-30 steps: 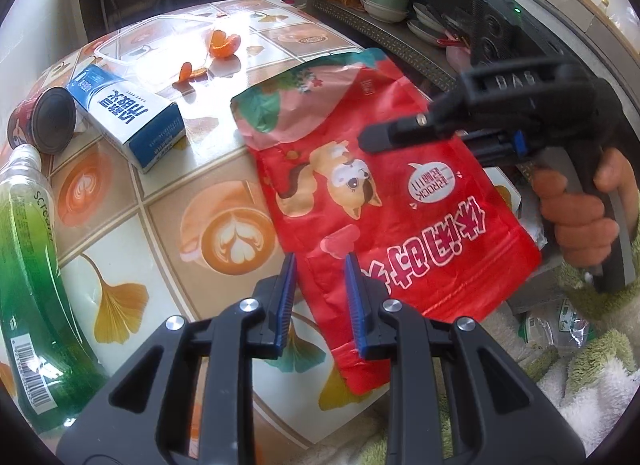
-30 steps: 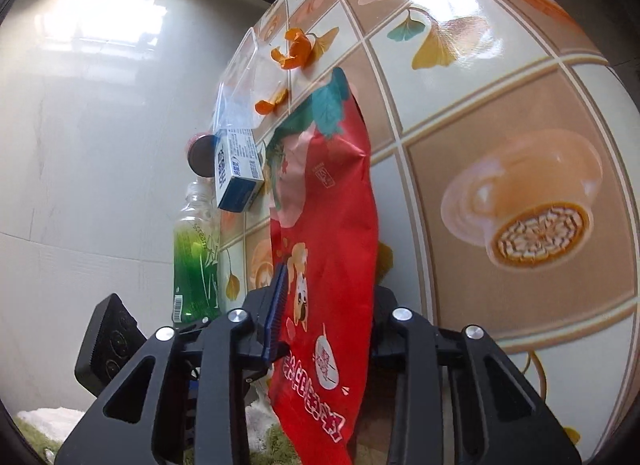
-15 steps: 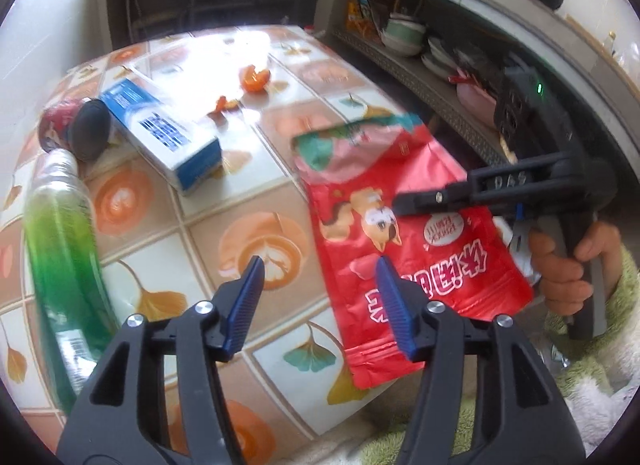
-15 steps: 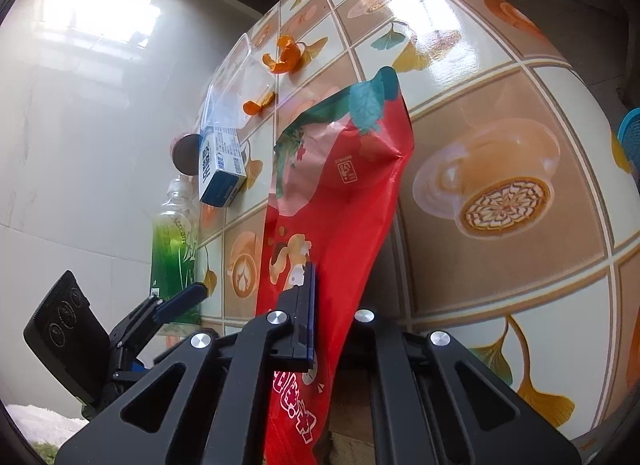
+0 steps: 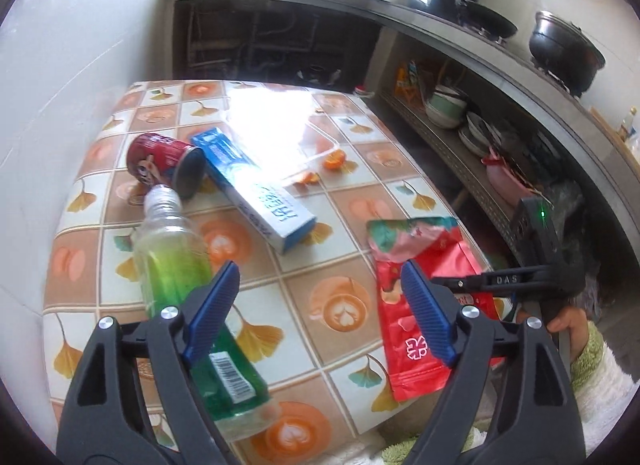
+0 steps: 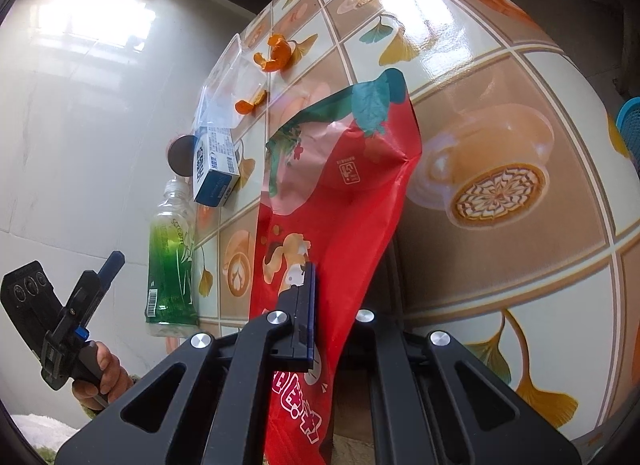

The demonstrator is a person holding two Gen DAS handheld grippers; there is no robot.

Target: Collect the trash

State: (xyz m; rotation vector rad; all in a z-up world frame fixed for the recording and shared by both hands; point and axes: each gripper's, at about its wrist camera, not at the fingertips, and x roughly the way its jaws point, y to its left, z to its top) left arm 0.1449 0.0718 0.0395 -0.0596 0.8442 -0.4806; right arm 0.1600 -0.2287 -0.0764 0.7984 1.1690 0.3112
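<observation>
The right gripper [image 6: 320, 317] is pinching the red snack bag [image 6: 340, 201] at the near table [image 6: 520, 77] edge. The left gripper [image 5: 320, 313] is hovering with jaws spread above the table, the green bottle [image 5: 180, 277] lying beneath its left finger.

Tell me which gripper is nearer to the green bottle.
Left. The left gripper hangs open just above the green bottle. The right gripper is across the table, shut on the red bag.
</observation>
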